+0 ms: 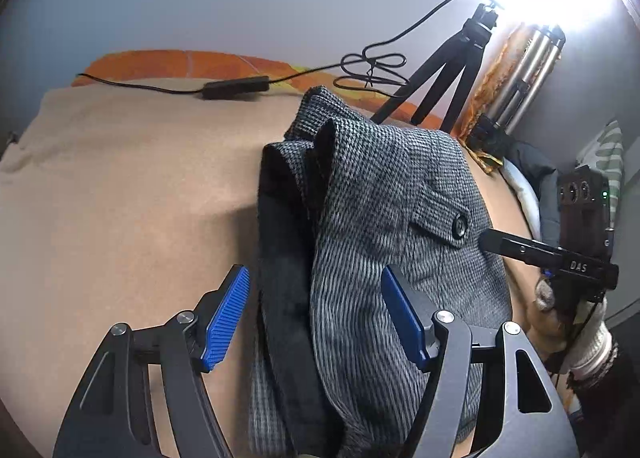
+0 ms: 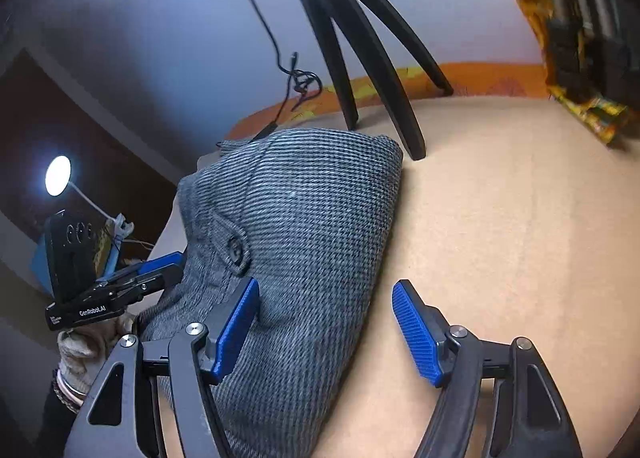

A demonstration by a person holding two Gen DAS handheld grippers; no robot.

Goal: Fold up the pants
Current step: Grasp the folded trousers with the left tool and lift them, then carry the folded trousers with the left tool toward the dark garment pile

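On the tan blanket [image 1: 120, 186] the grey woven pants [image 1: 392, 226] lie folded in a heap, its pocket button [image 1: 459, 227] facing up. The left gripper [image 1: 314, 316] hangs over the heap's near end, jaws apart, clamping nothing. At three o'clock the right gripper [image 2: 326, 328] straddles the heap's edge, jaws apart too. A black tripod [image 2: 360, 58] stands at twelve o'clock.
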